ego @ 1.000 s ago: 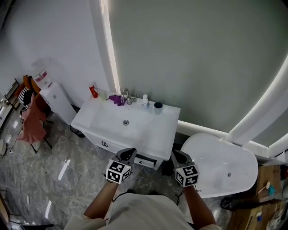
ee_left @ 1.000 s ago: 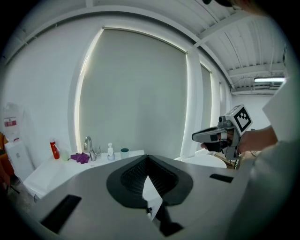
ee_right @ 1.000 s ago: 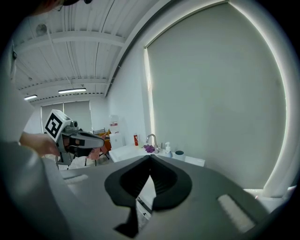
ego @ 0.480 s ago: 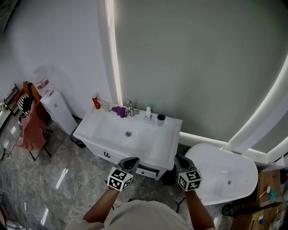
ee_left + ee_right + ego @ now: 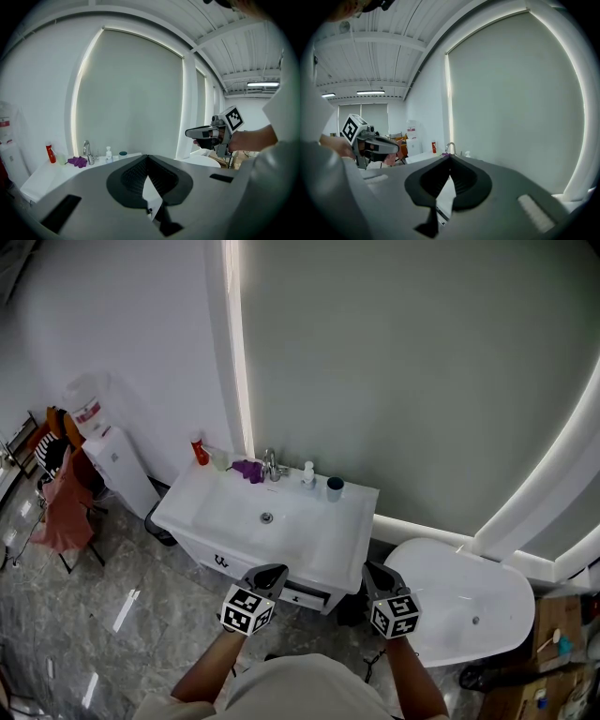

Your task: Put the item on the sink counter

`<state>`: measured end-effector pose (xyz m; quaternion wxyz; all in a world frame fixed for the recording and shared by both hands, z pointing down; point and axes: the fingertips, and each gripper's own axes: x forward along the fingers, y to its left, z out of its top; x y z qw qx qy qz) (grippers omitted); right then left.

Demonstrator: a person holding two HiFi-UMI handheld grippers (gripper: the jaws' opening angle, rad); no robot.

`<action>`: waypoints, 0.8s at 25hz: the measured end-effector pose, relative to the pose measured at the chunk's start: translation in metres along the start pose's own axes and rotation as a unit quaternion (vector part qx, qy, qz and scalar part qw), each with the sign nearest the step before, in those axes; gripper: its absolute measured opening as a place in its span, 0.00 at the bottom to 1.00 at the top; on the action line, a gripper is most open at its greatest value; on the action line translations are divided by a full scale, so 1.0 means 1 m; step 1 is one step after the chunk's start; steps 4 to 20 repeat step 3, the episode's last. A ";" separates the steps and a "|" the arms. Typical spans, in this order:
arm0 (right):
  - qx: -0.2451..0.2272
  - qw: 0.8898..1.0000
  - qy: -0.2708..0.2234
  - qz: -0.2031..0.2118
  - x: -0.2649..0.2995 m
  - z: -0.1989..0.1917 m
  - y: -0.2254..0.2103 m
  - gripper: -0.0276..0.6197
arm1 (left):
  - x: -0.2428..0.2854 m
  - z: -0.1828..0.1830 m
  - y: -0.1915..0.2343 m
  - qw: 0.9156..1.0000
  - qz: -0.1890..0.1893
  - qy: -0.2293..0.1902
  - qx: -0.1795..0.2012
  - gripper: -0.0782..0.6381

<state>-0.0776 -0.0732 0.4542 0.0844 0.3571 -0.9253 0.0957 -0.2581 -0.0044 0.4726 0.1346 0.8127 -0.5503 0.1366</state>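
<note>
The white sink counter point(image 5: 323, 540) stands against the wall ahead of me, also seen in the left gripper view point(image 5: 44, 176). At its back are a red bottle point(image 5: 200, 452), a purple cloth point(image 5: 248, 470), the faucet point(image 5: 271, 465), a white pump bottle point(image 5: 307, 474) and a dark cup point(image 5: 335, 487). My left gripper point(image 5: 265, 575) and right gripper point(image 5: 375, 575) hover side by side just short of the counter's front edge. Both are shut, with nothing between the jaws. The left gripper view shows the closed tips of the left gripper point(image 5: 147, 157); the right gripper view shows those of the right gripper point(image 5: 449, 156).
A white bathtub point(image 5: 459, 601) lies to the right of the counter. A water dispenser point(image 5: 112, 460) stands to the left, with a chair draped in red cloth point(image 5: 61, 498) beyond it. The floor is grey marble tile point(image 5: 112, 615).
The head view has tipped up a little, so the counter sits lower in the frame. Both grippers keep their places in front of me, still shut.
</note>
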 end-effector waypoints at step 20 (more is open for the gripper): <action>-0.001 1.000 0.001 0.001 -0.002 0.000 -0.001 0.06 | 0.000 0.000 0.001 1.000 0.003 0.000 -0.003 0.12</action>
